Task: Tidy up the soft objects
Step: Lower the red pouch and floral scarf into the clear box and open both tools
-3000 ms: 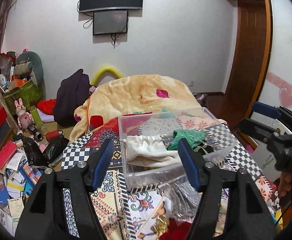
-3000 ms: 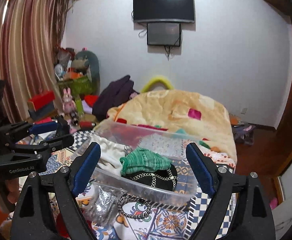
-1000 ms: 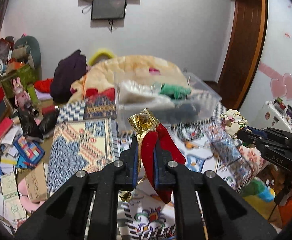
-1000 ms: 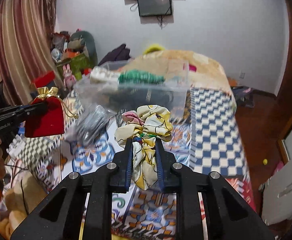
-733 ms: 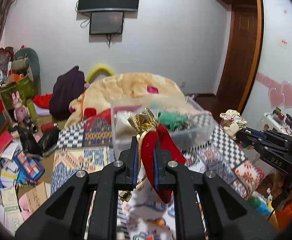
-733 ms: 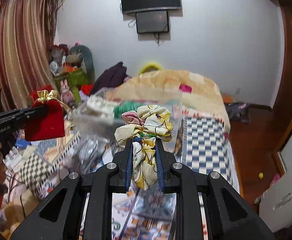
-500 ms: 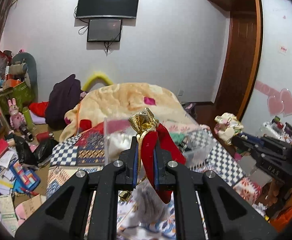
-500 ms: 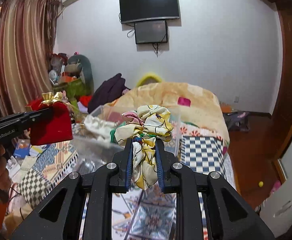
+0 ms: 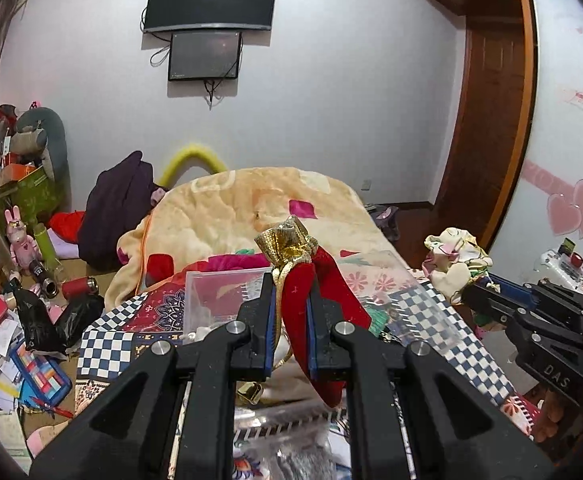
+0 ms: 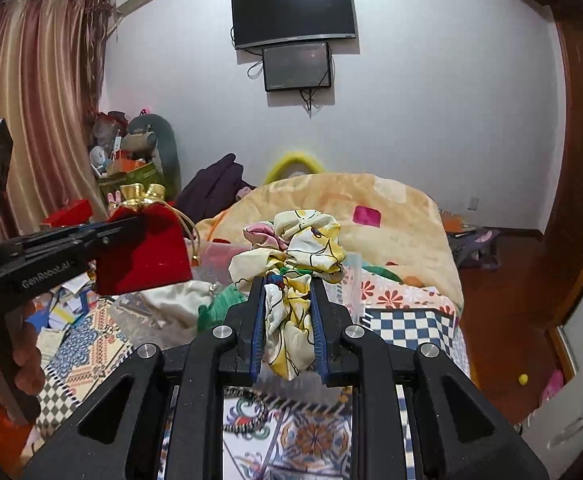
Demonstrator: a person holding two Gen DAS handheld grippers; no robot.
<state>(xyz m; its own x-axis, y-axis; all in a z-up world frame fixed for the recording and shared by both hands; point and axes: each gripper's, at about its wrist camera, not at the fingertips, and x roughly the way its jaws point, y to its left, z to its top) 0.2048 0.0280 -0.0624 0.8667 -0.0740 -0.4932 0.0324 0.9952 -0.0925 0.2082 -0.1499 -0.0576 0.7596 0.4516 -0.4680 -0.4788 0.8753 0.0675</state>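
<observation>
My left gripper [image 9: 289,280] is shut on a red velvet pouch [image 9: 323,300] with a gold top and holds it in the air above a clear plastic bin [image 9: 219,296]. The pouch also shows in the right wrist view [image 10: 143,244]. My right gripper [image 10: 287,280] is shut on a yellow floral scrunchie [image 10: 291,248], also raised near the bin [image 10: 353,276]. The scrunchie also shows in the left wrist view [image 9: 455,256]. A cream cloth [image 10: 175,300] and a green cloth [image 10: 221,308] lie in the bin.
The bin stands on a patchwork bedspread [image 10: 407,328] with a peach blanket [image 9: 251,200] behind it. A silver pouch [image 9: 299,460] lies below the left gripper. The floor at the left is cluttered with boxes and toys [image 9: 19,320].
Both grippers closed on their items, the pouch and the scrunchie, lifted them off the bedspread and moved forward over the bin.
</observation>
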